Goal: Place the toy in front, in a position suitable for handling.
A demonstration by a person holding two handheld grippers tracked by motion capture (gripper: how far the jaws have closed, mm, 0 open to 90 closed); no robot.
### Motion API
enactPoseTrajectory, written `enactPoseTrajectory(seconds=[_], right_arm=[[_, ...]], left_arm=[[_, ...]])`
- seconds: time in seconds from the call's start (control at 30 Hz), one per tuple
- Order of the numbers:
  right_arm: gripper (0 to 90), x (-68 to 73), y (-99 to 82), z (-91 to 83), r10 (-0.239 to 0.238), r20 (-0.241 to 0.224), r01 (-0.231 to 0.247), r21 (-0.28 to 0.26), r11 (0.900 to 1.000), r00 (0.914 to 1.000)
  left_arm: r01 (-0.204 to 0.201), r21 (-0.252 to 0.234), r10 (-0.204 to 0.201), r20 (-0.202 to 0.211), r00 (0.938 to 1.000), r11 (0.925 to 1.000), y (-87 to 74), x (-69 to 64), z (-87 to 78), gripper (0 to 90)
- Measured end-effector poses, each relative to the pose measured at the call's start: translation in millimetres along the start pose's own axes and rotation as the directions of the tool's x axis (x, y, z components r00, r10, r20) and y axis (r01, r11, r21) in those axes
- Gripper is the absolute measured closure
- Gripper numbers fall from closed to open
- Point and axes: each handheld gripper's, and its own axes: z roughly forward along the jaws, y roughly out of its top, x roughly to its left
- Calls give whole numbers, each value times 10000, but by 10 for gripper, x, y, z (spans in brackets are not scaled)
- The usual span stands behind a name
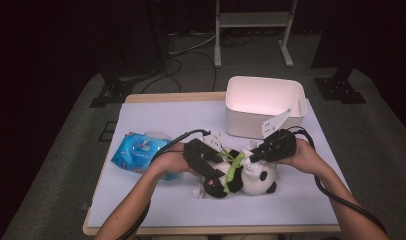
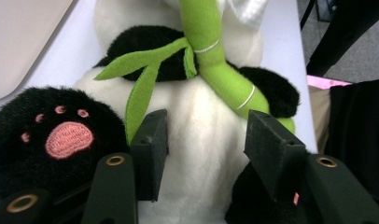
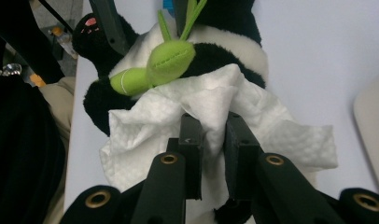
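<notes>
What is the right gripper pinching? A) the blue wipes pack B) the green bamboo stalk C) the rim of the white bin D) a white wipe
D: in the right gripper view, the right gripper has its jaws closed on a fold of the white wipe, which lies over the panda toy.

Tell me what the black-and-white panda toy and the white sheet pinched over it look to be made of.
Black-and-white panda toy: soft plush, judging by its fuzzy pile, with an embroidered pink paw pad. White sheet: likely a disposable non-woven wipe, matte, dimpled, crumpling softly in the right gripper.
</notes>
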Motion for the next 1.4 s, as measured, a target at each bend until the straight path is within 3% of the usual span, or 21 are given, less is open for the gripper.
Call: enactPoseTrajectory(seconds=[0.37,0.73,0.9,1.0,1.07,1.23,1.4], right_arm=[[788,108,-72,3,35,-66,-36,-64,10000,10000],[792,210,-161,1,-18,-102,15,-314,9995,9999],[793,247,-178,2,-17,-121,12,-350,9994,9999],[793,275,-182,-1,-114,-109,111,-325,9994,9999],[793,292,-187,-3,-180,-175,174,-320,9993,9997],[793,327,-187,-13,-291,-134,287,-255,9993,9995],[794,343,-106,-53,-552,11,552,-82,9984,9985]], left_arm=[[-95,-624,106,168,9998,9980,64,-71,-210,474],[-138,-895,121,-192,9997,9959,90,-74,-460,474],[16,-961,-58,-429,9991,9954,55,-33,-535,475],[184,-964,-241,-583,9980,9952,20,4,-545,470],[364,-721,-414,-697,9967,9967,-18,40,-516,460],[480,-681,-506,-371,9980,9965,-72,79,-354,459],[438,-750,-472,-438,9979,9962,-64,75,-300,546]])
